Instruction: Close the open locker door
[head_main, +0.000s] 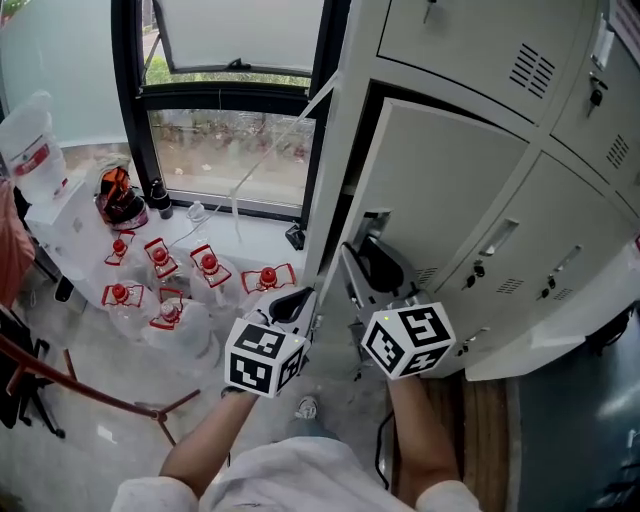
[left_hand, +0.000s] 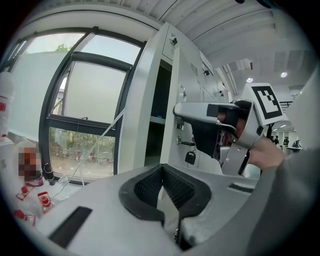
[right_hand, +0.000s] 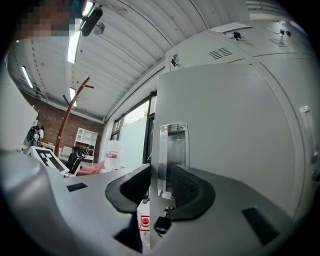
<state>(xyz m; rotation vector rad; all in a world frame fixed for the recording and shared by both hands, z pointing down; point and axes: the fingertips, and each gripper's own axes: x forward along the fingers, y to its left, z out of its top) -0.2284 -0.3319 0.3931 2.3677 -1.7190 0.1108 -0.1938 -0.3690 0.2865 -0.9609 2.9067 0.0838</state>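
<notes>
**A:** What is made out in the head view?

**B:** The locker door (head_main: 440, 190) is seen swung out from its frame, toward one o'clock of the picture; a dark gap is shown along its free edge. The right gripper (head_main: 360, 255) is set on that edge; the left gripper (head_main: 297, 300) is held near it, toward seven o'clock, apart from the door.

**A:** And in the left gripper view?

**B:** Its jaws are seen brought together, with nothing between them; the locker door (left_hand: 170, 100) is viewed edge-on toward twelve o'clock, with the right gripper (left_hand: 192, 125) on it toward two o'clock.

**A:** And in the right gripper view?

**B:** The free edge of the locker door (right_hand: 225, 150) is taken between the jaws; the pads appear to be clamped on it, one to each face, beside the handle recess (right_hand: 173, 150); a key (right_hand: 161, 225) is seen hanging at six o'clock.

**A:** How far along is the task judged to be?

**B:** The hold on the door is judged made; the swing toward the frame is not yet done, and the door is not yet seated; whether a latch must be pressed home cannot be told.
</notes>
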